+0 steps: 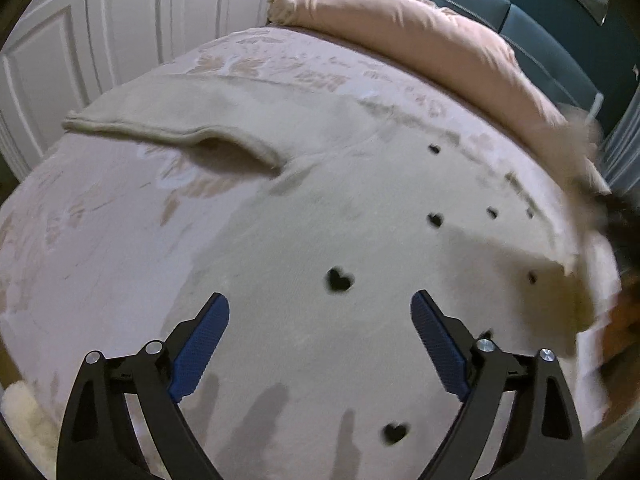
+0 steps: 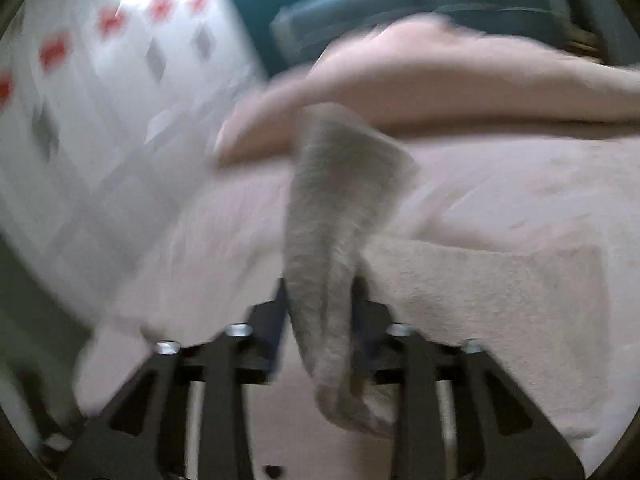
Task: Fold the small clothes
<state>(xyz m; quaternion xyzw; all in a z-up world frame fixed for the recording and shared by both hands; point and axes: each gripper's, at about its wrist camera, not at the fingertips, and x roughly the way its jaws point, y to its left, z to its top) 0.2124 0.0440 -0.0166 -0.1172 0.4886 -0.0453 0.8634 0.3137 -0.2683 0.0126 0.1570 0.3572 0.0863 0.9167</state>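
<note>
A small beige sweater [image 1: 320,184] with black heart marks lies spread on the bed, one sleeve [image 1: 160,128] stretched out to the left. My left gripper [image 1: 320,312] is open and empty, hovering just above the sweater's body near a black heart [image 1: 339,280]. My right gripper [image 2: 322,300] is shut on a bunched part of the sweater [image 2: 336,200], likely the other sleeve, and holds it lifted above the bed; the view is blurred. In the left wrist view the sweater's right edge [image 1: 568,264] looks raised and blurred.
The bed [image 1: 100,232] has a pale pink floral cover. A pink duvet roll [image 1: 420,36] lies along the far side before a teal headboard [image 1: 540,20]. White panelled doors [image 1: 100,20] stand at the left. A patterned curtain [image 2: 100,80] hangs beside the bed.
</note>
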